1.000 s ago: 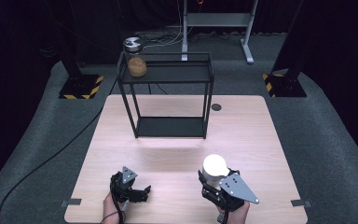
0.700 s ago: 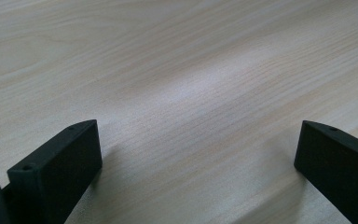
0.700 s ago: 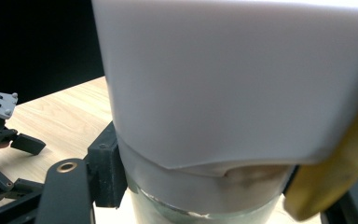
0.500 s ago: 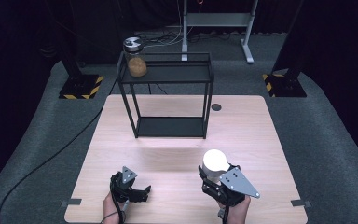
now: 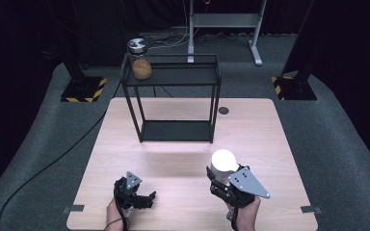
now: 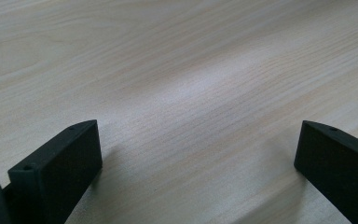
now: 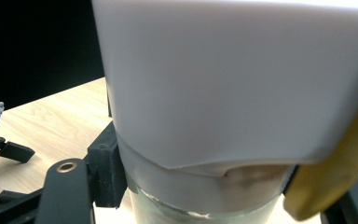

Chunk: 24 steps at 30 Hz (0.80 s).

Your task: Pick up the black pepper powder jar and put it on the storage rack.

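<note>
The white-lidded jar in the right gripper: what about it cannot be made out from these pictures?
- Contents: in the right gripper view, the white lid covers most of the white-lidded jar, and the glass below is cut off by the bottom edge.
- Body: in the high view, the lid and the right gripper hide it.
- Whether it touches the table: cannot tell.

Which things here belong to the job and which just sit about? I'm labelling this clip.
In the job, judging by the grip:
right gripper, shut on the white-lidded jar
left gripper, open over the table

Sitting about:
black shelf
jar on its top
</note>
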{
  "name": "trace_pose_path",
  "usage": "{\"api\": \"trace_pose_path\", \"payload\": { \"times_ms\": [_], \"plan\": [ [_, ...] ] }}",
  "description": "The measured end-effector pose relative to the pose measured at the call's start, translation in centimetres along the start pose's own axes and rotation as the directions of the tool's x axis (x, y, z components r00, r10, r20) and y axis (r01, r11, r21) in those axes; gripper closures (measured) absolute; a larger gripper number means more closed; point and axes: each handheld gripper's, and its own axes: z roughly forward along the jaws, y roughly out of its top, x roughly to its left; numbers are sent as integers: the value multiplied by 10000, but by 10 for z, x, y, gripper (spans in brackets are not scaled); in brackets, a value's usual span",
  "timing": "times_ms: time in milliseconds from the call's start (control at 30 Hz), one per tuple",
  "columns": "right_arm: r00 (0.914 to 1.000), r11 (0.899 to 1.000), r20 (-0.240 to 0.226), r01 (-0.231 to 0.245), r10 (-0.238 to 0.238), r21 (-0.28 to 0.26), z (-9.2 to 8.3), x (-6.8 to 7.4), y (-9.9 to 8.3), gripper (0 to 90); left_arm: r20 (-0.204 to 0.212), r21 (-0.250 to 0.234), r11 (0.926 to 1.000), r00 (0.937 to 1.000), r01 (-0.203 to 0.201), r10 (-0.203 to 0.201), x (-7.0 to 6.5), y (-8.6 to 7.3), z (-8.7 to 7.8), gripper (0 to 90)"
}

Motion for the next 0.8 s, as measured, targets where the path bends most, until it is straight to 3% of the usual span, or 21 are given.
{"api": "trace_pose_path", "payload": {
  "times_ms": [800],
  "plan": [
    [9995, 9993, 159, 289, -286, -224, 6, -6, 18, 299, 6, -6, 10000, 10000, -30, 30, 0, 0, 0, 2]
  ]
}}
